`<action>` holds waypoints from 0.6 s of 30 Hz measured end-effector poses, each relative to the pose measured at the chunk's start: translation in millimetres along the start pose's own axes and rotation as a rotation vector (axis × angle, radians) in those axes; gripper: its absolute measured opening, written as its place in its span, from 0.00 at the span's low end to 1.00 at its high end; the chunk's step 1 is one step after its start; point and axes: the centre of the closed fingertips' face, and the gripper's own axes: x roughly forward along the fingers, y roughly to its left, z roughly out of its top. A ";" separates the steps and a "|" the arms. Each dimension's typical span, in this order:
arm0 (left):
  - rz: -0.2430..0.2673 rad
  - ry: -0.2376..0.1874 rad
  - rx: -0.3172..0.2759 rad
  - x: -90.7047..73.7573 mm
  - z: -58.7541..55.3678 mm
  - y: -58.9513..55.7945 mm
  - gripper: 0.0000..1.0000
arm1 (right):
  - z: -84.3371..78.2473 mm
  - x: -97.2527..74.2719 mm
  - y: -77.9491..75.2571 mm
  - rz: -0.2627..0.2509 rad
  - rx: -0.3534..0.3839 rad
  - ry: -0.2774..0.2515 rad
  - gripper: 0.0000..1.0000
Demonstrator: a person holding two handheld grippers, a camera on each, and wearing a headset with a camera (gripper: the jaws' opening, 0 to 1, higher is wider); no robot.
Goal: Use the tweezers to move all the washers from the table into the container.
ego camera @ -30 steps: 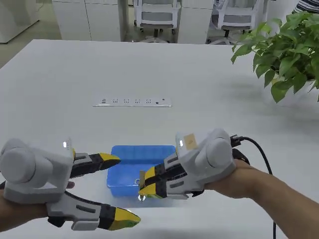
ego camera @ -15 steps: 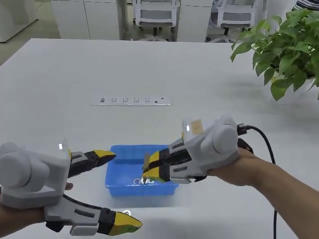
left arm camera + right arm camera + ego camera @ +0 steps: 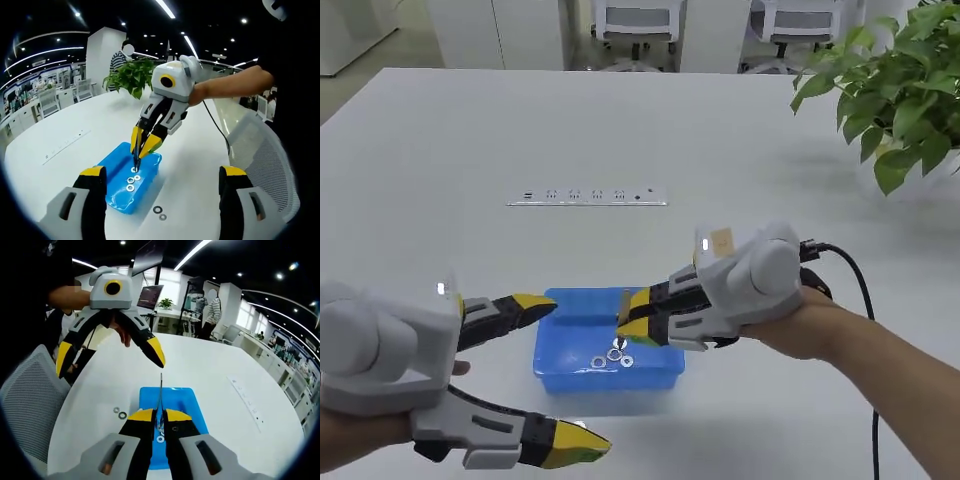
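Note:
A blue container [image 3: 558, 362] sits near the table's front edge with several washers [image 3: 611, 359] inside. My right gripper [image 3: 634, 328] is shut on thin tweezers [image 3: 160, 388], and their tip hangs over the container's inside [image 3: 119, 192]. I cannot tell whether a washer is at the tip. Two washers [image 3: 160, 212] lie on the table in front of the container, also seen as washers [image 3: 119, 413] to its left in the right gripper view. My left gripper [image 3: 560, 375] stands open beside the container's left end, its fingers [image 3: 92, 176] wide apart and holding nothing.
A white power strip [image 3: 588, 197] lies flat in the middle of the table. A green potted plant [image 3: 890, 90] stands at the right edge. A black cable [image 3: 842, 272] trails from the right gripper. Office chairs [image 3: 638, 25] stand behind the far edge.
My right gripper rose from the table in front of the container and moved with the tweezers over it. Washers now show inside. The left gripper stayed almost still.

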 end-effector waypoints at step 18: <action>-0.052 0.017 0.031 28.5 8.4 18.5 0.89 | -29.8 10.0 -14.7 -0.002 0.036 0.021 0.08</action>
